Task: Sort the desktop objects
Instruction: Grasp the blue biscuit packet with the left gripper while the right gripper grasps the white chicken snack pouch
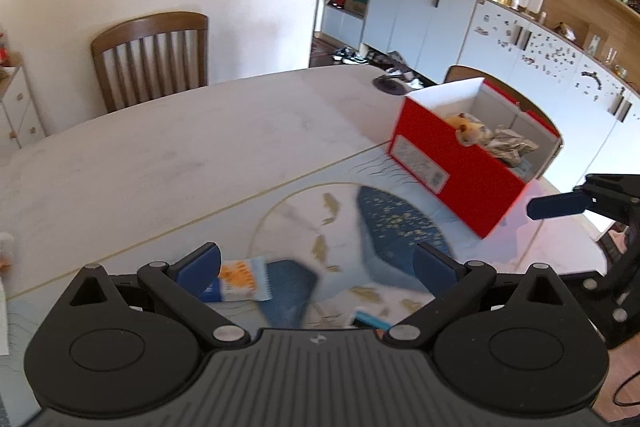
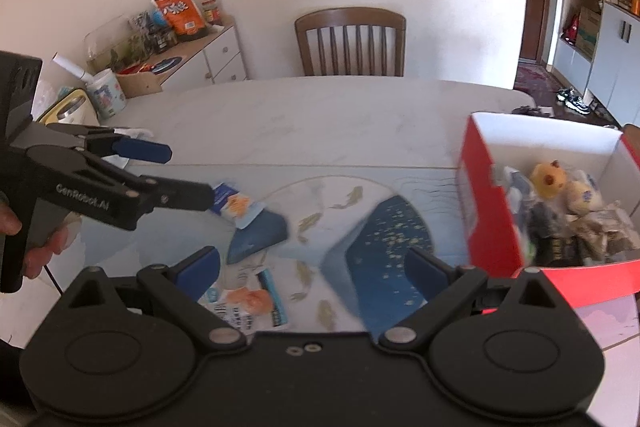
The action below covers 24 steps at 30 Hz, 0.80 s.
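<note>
Lying just before the left tool (image 1: 316,269) (wide open, empty) — snack packet (image 1: 245,279).

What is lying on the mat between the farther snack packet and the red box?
In the right wrist view, between the farther packet and the red box lies only bare printed mat; no object.

box (image 2: 496,211) right on mat (image 2: 360,227); packets (image 2: 240,207) left.

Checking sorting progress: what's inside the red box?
The red box holds a yellow plush toy, a round cream item and crumpled wrappers; anything underneath is hidden.
</note>
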### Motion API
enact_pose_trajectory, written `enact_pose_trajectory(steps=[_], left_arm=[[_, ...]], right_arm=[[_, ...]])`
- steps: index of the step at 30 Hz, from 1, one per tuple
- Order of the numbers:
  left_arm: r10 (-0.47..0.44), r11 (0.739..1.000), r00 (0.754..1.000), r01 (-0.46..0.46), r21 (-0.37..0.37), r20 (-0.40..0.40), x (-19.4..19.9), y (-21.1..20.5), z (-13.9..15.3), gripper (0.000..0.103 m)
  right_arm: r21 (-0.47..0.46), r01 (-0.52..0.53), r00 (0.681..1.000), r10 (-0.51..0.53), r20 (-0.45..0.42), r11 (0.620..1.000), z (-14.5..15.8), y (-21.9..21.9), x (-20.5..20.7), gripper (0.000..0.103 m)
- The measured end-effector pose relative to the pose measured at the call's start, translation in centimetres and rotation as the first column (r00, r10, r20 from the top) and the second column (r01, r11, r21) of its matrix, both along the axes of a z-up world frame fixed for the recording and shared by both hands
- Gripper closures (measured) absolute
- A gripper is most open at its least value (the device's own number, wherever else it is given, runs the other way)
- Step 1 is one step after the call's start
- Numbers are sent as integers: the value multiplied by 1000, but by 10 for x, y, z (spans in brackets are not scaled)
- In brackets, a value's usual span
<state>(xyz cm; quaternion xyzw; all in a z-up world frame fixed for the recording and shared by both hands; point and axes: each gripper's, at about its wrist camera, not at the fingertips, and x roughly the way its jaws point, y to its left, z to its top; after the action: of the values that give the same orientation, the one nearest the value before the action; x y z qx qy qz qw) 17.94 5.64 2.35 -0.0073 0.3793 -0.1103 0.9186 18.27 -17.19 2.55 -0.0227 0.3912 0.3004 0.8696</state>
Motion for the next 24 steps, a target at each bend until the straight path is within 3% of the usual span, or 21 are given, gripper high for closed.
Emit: enact_pose_trajectory(steps=[9, 24], left_arm=[[57, 998, 998, -57, 36, -6, 6, 30, -24, 0], [58, 996, 996, -52, 74, -70, 27, 50, -65, 0]], right_arm=[[-43, -36, 999, 35, -25, 998, -22, 32, -5, 4], [-78, -163, 982, 154, -110, 983, -67, 77, -3, 4]])
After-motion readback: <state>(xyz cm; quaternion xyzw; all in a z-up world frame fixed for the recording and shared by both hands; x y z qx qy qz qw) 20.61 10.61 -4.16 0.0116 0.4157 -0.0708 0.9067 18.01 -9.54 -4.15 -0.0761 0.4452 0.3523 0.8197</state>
